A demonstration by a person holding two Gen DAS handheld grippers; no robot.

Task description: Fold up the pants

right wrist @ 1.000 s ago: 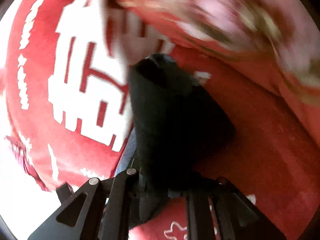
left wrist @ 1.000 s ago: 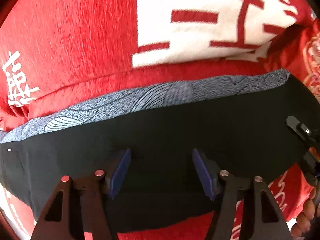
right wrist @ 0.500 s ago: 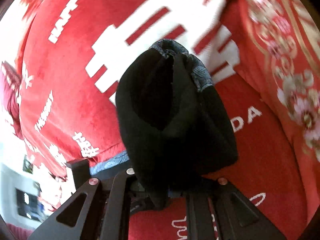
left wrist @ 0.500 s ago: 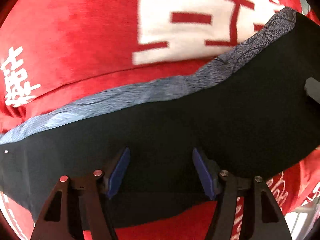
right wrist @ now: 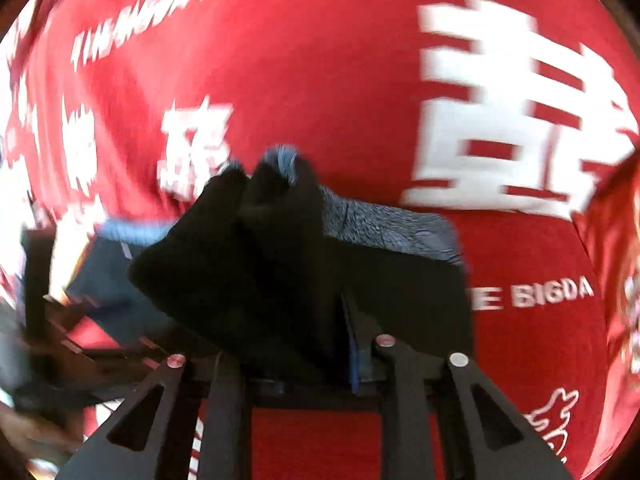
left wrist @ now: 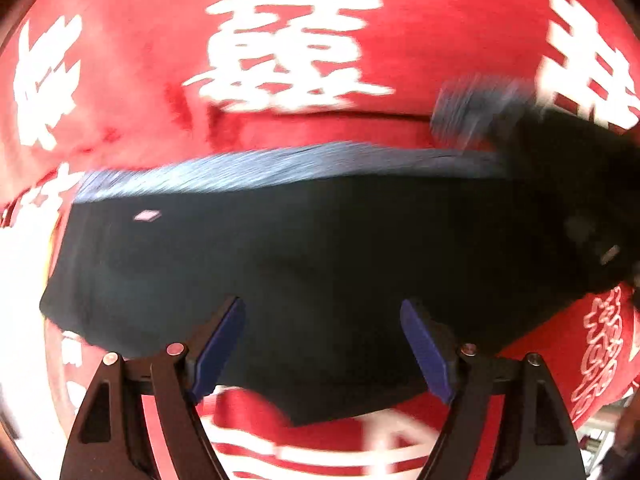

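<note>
The black pants (left wrist: 320, 256) with a grey-blue waistband (left wrist: 256, 168) lie spread on a red blanket (left wrist: 304, 8). My left gripper (left wrist: 324, 344) hovers over their near edge. Its blue pads (left wrist: 220, 344) stand wide apart and are still opening, with cloth below them but nothing pinched. In the right wrist view a bunched fold of the pants (right wrist: 256, 248) hangs from my right gripper (right wrist: 288, 352) over the flat part with the waistband (right wrist: 392, 224). Its jaws are opening, with the cloth still between them. One blue pad (right wrist: 354, 348) shows; cloth hides the other.
The red blanket (right wrist: 320, 60) with large white characters covers the whole surface under the pants. A blurred dark object (left wrist: 592, 236) shows at the right of the left wrist view. A hand's fingers (right wrist: 36, 428) appear at the lower left of the right wrist view.
My left gripper's jaws have spread wider and the view has slid sideways along the pants. My right gripper has rolled and carried the bunched pants end over the flat part.
</note>
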